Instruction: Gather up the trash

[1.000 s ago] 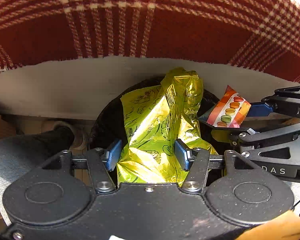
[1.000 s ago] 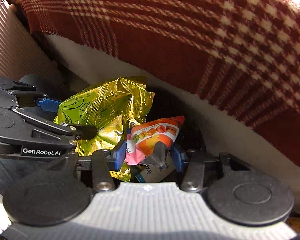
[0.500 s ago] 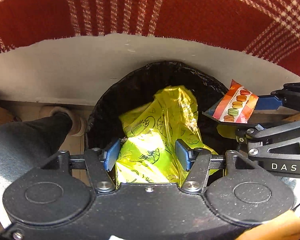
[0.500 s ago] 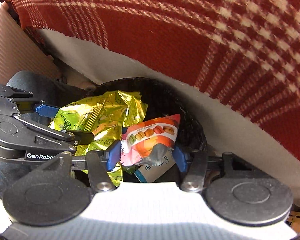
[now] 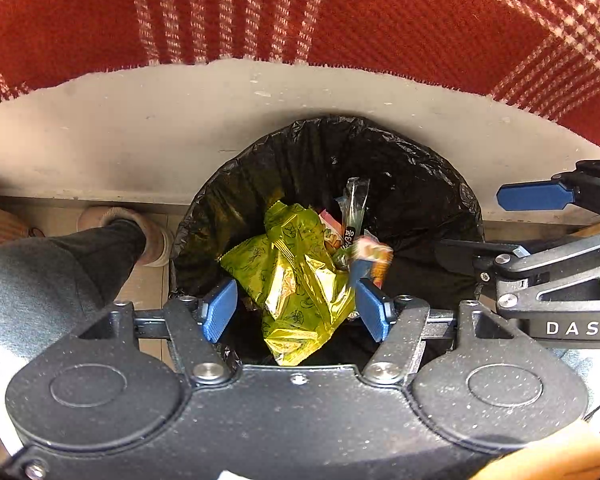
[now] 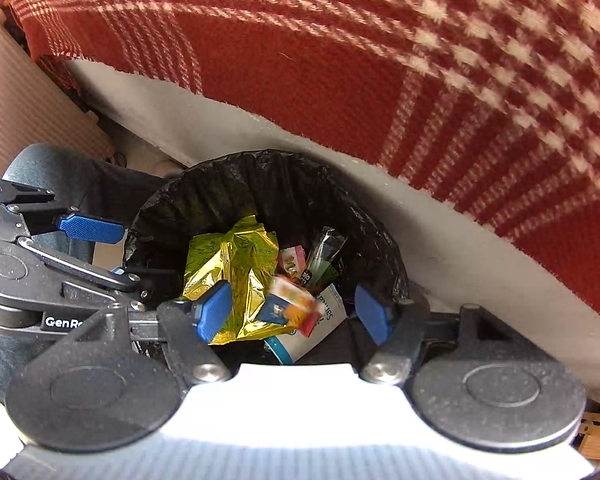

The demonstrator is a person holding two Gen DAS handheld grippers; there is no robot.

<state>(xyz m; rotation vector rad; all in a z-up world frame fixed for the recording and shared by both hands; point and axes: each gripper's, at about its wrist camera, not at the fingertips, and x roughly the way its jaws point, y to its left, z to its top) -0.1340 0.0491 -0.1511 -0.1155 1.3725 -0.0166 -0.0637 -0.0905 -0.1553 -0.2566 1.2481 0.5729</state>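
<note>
- Trash first: yellow foil bag (image 5: pixel 296 280) now loose inside black-lined bin (image 5: pixel 440 184), no longer pinched as a second ago, lying free between the blue pads.
- Small orange snack packet (image 6: pixel 296 304) likewise let go, blurred in mid-fall just beside the yellow bag, above a white-and-blue wrapper (image 6: pixel 324 324) and a clear sachet (image 6: pixel 324 252) already in the bin.
- Meaning for the task, by judgement: both pieces delivered; this drop as good as done, next load to be fetched from elsewhere.
- Left gripper (image 5: pixel 296 310) directly above the bin mouth, pointing steeply down, jaws opening and holding nothing, pads clear of the foil on both sides.
- Right gripper (image 6: pixel 294 312) alongside it, also aimed steeply down into the bin, jaws opening wider than before, packet dropping free between them.
- Further out: pale ledge (image 5: pixel 140 132) behind the bin, red plaid blanket (image 5: pixel 300 12) draped over it, a person's grey-clad leg and slipper (image 5: pixel 148 236) on the floor to the left.
</note>
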